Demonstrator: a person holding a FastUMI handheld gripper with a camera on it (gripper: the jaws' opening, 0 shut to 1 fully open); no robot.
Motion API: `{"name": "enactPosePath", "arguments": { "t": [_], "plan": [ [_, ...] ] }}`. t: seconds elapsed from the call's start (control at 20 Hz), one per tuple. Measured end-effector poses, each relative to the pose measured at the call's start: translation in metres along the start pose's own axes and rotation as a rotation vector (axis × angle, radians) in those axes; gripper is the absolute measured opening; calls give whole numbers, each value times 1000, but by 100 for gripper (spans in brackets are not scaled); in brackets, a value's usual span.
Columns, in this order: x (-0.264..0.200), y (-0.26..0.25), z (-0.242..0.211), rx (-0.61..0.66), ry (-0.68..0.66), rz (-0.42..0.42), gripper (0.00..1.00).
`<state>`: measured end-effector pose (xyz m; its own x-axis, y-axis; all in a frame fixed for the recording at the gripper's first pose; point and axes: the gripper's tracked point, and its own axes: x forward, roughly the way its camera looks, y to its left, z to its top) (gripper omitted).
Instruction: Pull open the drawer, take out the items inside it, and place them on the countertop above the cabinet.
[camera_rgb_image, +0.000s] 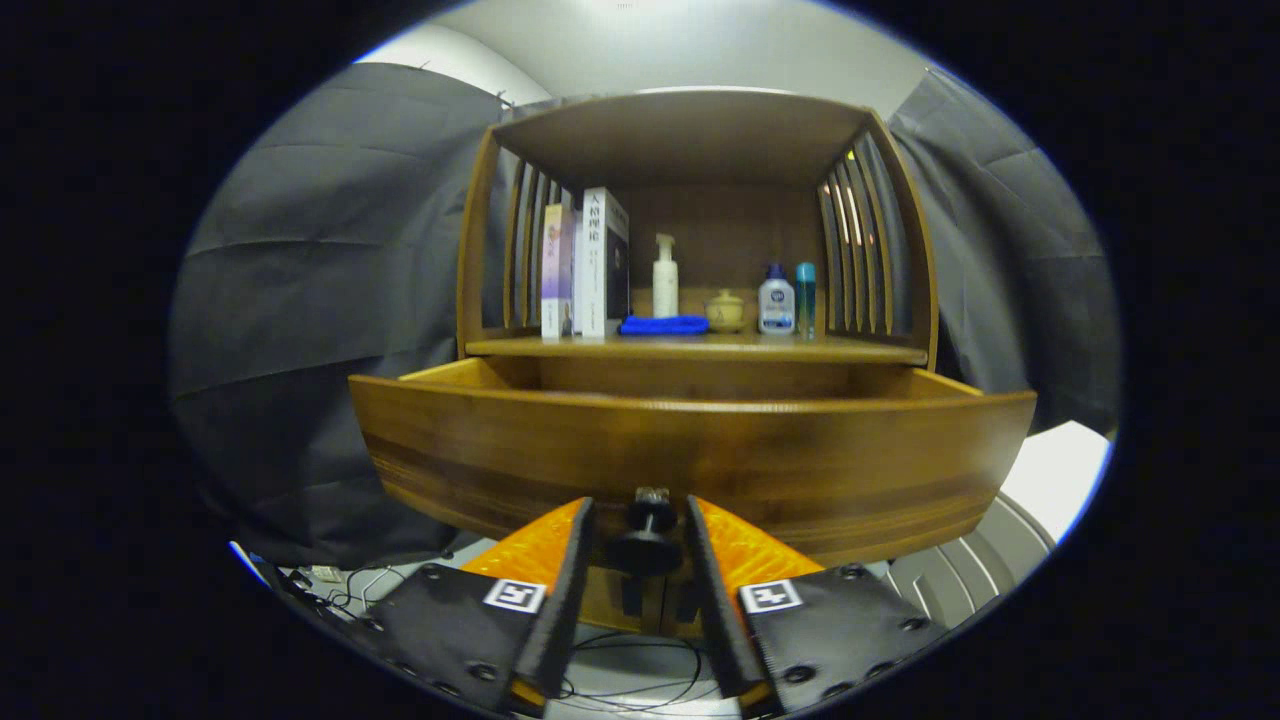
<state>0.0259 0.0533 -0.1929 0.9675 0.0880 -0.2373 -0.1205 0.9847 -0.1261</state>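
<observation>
We see a fairly dim scene lit from above, where the pale ceiling (690, 40) glows and leaves a soft sheen on the top board of the brown wooden cabinet (690, 130), while its back wall sinks into shadow. The fisheye lens bows the front of the pulled-out wooden drawer (690, 450) into a curve and bends the dark cloth wall (310, 300) at the sides. Close to the lens, the round dark knob (648, 540) between the gripper (640, 530) fingers looks slightly soft, and the small bottles (775, 300) on the shelf are mildly blurred.
</observation>
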Motion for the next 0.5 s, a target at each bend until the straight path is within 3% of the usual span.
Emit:
{"name": "enactPosePath", "arguments": {
  "t": [0.25,0.5],
  "plan": [
    [-3,0,57,-7,-120,12,98],
    [1,8,88,-16,-90,77,98]
  ]
}}
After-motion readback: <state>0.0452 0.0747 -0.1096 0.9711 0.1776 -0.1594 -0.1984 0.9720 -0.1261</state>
